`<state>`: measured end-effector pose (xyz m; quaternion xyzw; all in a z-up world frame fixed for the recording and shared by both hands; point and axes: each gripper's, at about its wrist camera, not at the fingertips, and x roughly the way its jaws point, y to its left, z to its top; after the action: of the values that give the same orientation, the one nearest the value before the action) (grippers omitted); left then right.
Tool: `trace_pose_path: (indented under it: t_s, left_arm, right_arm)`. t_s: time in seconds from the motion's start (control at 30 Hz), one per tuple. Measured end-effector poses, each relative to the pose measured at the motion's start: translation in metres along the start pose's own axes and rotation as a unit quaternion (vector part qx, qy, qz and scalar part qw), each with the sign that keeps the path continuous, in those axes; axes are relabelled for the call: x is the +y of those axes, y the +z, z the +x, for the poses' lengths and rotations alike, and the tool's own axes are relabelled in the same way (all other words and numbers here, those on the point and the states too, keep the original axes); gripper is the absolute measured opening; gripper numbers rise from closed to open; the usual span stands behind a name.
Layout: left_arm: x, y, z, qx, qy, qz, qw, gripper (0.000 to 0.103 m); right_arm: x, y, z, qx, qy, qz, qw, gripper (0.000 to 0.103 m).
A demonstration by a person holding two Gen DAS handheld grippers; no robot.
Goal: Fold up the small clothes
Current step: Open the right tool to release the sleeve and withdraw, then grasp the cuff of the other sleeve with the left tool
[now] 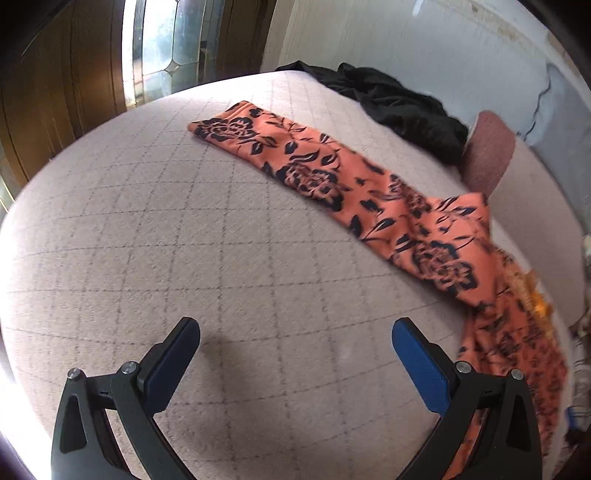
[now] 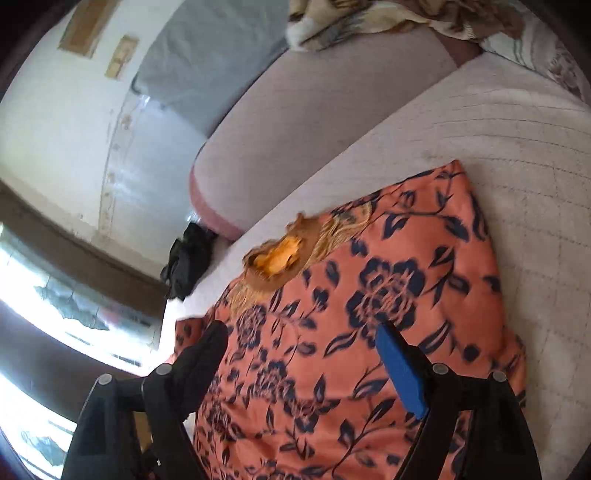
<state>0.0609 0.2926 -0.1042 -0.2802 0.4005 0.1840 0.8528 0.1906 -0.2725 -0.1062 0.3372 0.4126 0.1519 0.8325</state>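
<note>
The left gripper (image 1: pixel 295 343), black-framed with 2 blue-padded fingers (image 1: pixel 417 365), has its jaws spread wide with nothing between them; below the gap lies only the pale pinkish-beige quilted sofa seat with a grey grid of stitching (image 1: pixel 147 240). The right gripper (image 2: pixel 299 350), of the same build, also holds its jaws spread wide, pinching nothing, and hangs over the orange garment with a dark navy floral print (image 2: pixel 369 295).

In the left wrist view the orange garment (image 1: pixel 314 173) stretches as a long, flat strip from the far middle of the seat down toward the right edge, where it widens and bunches just beside the right-hand finger. In the right wrist view it spreads broadly under both fingers, and at its upper edge a golden-brown embroidered neckline with a bright orange lining (image 2: pixel 280 254) shows.

Farther out, a crumpled black cloth (image 1: pixel 399 103) lies at the far end of the seat, near the sofa's rounded armrest with a dusky-pink end (image 1: pixel 487 155). Behind that stand a whitish wall (image 2: pixel 55 129) and a window with dark wooden framing (image 1: pixel 166 40). A brown and cream patterned blanket (image 2: pixel 388 18) lies along the sofa back in the right wrist view.
</note>
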Motion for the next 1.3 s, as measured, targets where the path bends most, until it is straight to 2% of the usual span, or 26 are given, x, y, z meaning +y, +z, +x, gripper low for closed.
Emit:
trace_pose_path:
  t_s: [0.07, 0.13, 0.23, 0.37, 0.43, 0.5, 0.63, 0.7, 0.83, 0.93, 0.97, 1.0, 1.03, 1.1, 1.17, 1.23, 1.3]
  left_arm:
    - [0.009, 0.023, -0.007, -0.01, -0.066, -0.028, 0.9974, 0.103]
    - [0.021, 0.051, -0.001, -0.012, -0.095, -0.053, 0.994, 0.103]
    - [0.052, 0.095, 0.024, -0.022, -0.134, -0.112, 0.9843, 0.103]
    - [0.09, 0.133, 0.063, -0.002, -0.172, -0.185, 0.9676, 0.102]
    - [0.105, 0.139, 0.08, 0.007, -0.19, -0.226, 0.9554, 0.102]
    - [0.114, 0.141, 0.09, 0.008, -0.194, -0.249, 0.9489, 0.101]
    - [0.113, 0.155, 0.091, -0.017, -0.195, -0.236, 0.9517, 0.101]
    - [0.115, 0.16, 0.1, -0.013, -0.18, -0.243, 0.9533, 0.099]
    - [0.11, 0.17, 0.107, -0.005, -0.116, -0.23, 0.9662, 0.084]
    - [0.099, 0.178, 0.111, 0.014, -0.044, -0.218, 0.9748, 0.069]
    - [0.093, 0.181, 0.114, 0.021, -0.01, -0.204, 0.9787, 0.054]
    - [0.087, 0.185, 0.117, 0.026, 0.025, -0.186, 0.9818, 0.026]
    - [0.086, 0.186, 0.12, 0.031, 0.049, -0.174, 0.9831, 0.008]
    - [0.085, 0.188, 0.122, 0.033, 0.052, -0.166, 0.9841, 0.006]
    - [0.066, 0.191, 0.109, 0.006, 0.061, -0.123, 0.9906, 0.006]
    - [0.031, 0.193, 0.081, -0.037, 0.036, -0.07, 0.9962, 0.006]
    - [-0.017, 0.19, 0.042, -0.079, -0.012, -0.009, 0.9967, 0.006]
  right_arm:
    - [0.013, -0.033, 0.002, 0.026, 0.003, -0.02, 0.999, 0.085]
    - [0.014, -0.064, 0.008, 0.051, 0.015, -0.009, 0.999, 0.085]
    - [0.009, -0.096, 0.018, 0.065, 0.0, -0.005, 0.998, 0.085]
    - [0.003, -0.109, 0.018, 0.057, 0.0, -0.001, 0.998, 0.085]
    - [-0.001, -0.108, 0.015, 0.058, 0.003, 0.003, 0.998, 0.085]
    - [0.002, -0.107, 0.02, 0.057, 0.003, 0.001, 0.998, 0.085]
    - [0.006, -0.108, 0.025, 0.052, 0.0, -0.005, 0.999, 0.085]
    - [0.006, -0.109, 0.023, 0.048, -0.001, -0.006, 0.999, 0.085]
    - [0.006, -0.109, 0.024, 0.047, -0.003, 0.0, 0.999, 0.085]
    - [0.006, -0.109, 0.024, 0.046, -0.004, 0.0, 0.999, 0.085]
    - [0.007, -0.109, 0.024, 0.046, -0.005, -0.002, 0.999, 0.085]
    - [0.007, -0.109, 0.024, 0.045, -0.005, -0.003, 0.999, 0.085]
    - [0.007, -0.109, 0.024, 0.044, -0.005, -0.004, 0.999, 0.085]
    - [0.006, -0.11, 0.024, 0.043, -0.003, -0.004, 0.999, 0.085]
    - [0.006, -0.109, 0.023, 0.043, 0.0, -0.004, 0.999, 0.085]
    - [0.006, -0.109, 0.023, 0.044, 0.002, -0.006, 0.999, 0.085]
    - [0.004, -0.109, 0.023, 0.042, 0.005, -0.006, 0.999, 0.085]
